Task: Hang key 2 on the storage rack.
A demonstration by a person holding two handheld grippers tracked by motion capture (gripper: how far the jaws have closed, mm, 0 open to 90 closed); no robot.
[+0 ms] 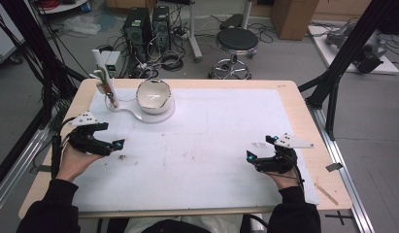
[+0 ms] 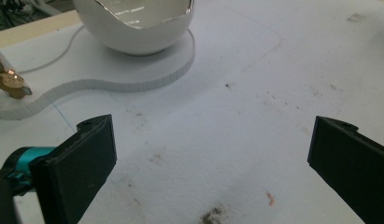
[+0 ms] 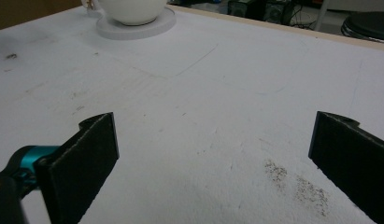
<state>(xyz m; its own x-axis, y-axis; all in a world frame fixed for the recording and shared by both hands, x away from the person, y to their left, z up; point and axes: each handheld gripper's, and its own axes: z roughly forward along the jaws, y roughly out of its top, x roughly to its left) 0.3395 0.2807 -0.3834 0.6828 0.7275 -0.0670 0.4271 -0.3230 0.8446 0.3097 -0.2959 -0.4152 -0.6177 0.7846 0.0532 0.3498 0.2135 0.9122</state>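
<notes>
Two hand-held grippers, left (image 1: pixel 120 143) and right (image 1: pixel 249 156), both wide open, empty, one white bowl (image 1: pixel 153 95) beyond.

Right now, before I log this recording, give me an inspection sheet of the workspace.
Surface: white mat on a wooden table, with dark speckles and smudges.
Job's things: white bowl on a white foam base; small stand at the base's left end.
Clutter: nothing seen.
Grippers: left gripper and right gripper both open, empty, over the mat.
Cables: thin white wire beside the bowl.
Surroundings: stool, computer towers, floor cables.
</notes>
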